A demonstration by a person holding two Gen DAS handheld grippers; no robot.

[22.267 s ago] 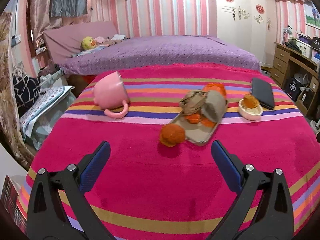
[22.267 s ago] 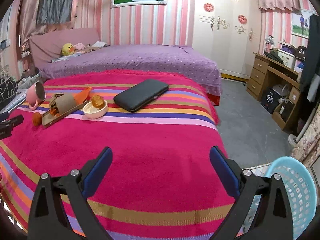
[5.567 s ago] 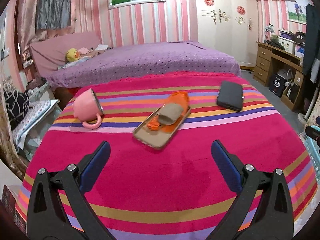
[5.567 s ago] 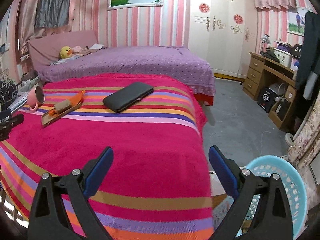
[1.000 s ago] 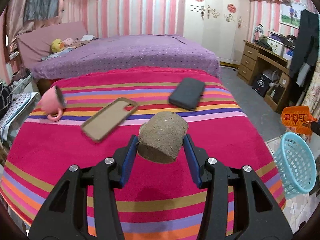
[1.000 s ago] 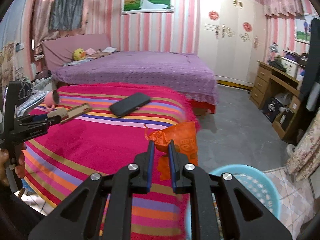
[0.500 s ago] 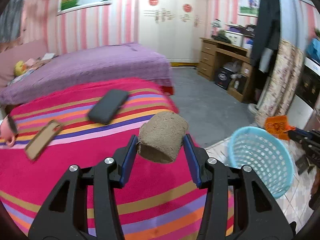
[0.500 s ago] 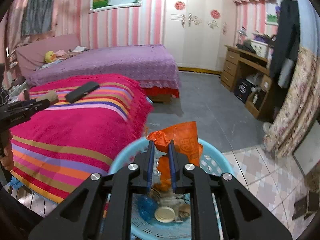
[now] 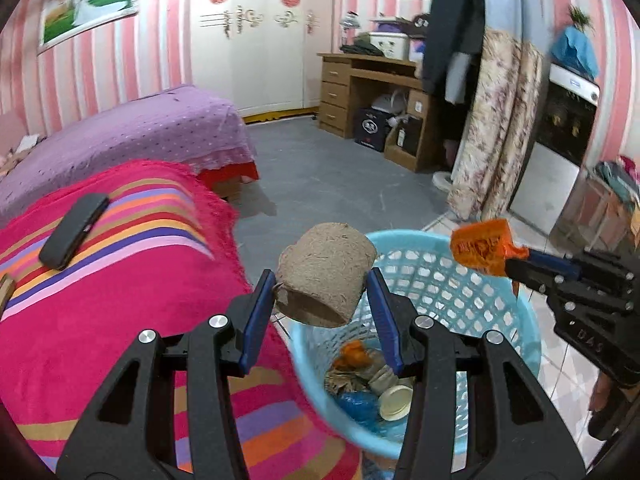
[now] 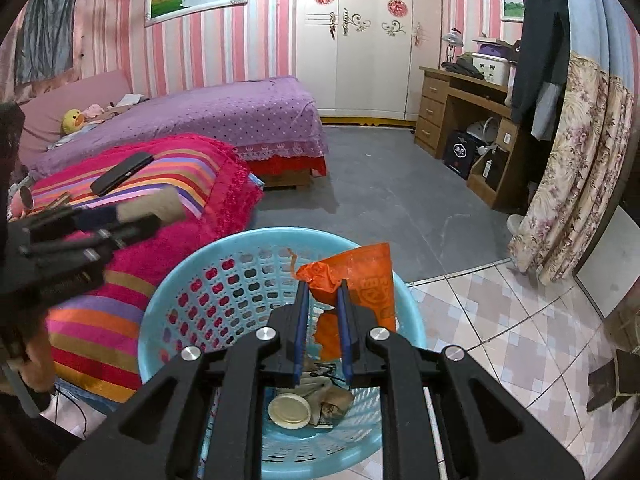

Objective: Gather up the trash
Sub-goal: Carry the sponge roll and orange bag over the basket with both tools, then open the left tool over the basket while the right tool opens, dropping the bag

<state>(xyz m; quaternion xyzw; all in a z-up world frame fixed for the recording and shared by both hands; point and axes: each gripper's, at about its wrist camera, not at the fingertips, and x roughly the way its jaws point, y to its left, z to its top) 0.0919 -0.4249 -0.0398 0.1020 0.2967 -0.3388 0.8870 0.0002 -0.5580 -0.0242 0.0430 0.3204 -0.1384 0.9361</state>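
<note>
My left gripper point(image 9: 322, 280) is shut on a brown fibrous cup point(image 9: 326, 274) and holds it above the near rim of a light blue basket point(image 9: 452, 280). My right gripper point(image 10: 322, 288) is shut on a crumpled orange wrapper point(image 10: 360, 280) and holds it over the same basket point(image 10: 200, 280). The basket holds trash: a white lid point(image 10: 289, 409), blue plastic point(image 9: 356, 404) and orange scraps. In the left wrist view the right gripper point(image 9: 516, 256) with the wrapper point(image 9: 482, 251) comes in from the right. In the right wrist view the left gripper point(image 10: 148, 212) shows at left.
The basket stands on tiled floor beside the striped pink bed point(image 9: 100, 280). A black case point(image 9: 74, 230) and a pink mug point(image 10: 24, 200) lie on the bed. A purple bed point(image 10: 224, 116), a wooden desk point(image 10: 464, 96) and a floral curtain point(image 10: 568, 168) stand around the grey floor.
Both grippers have swung from the bed toward the basket. The left one, with the cup, has come over the basket's near rim. The right one still holds the wrapper over it.
</note>
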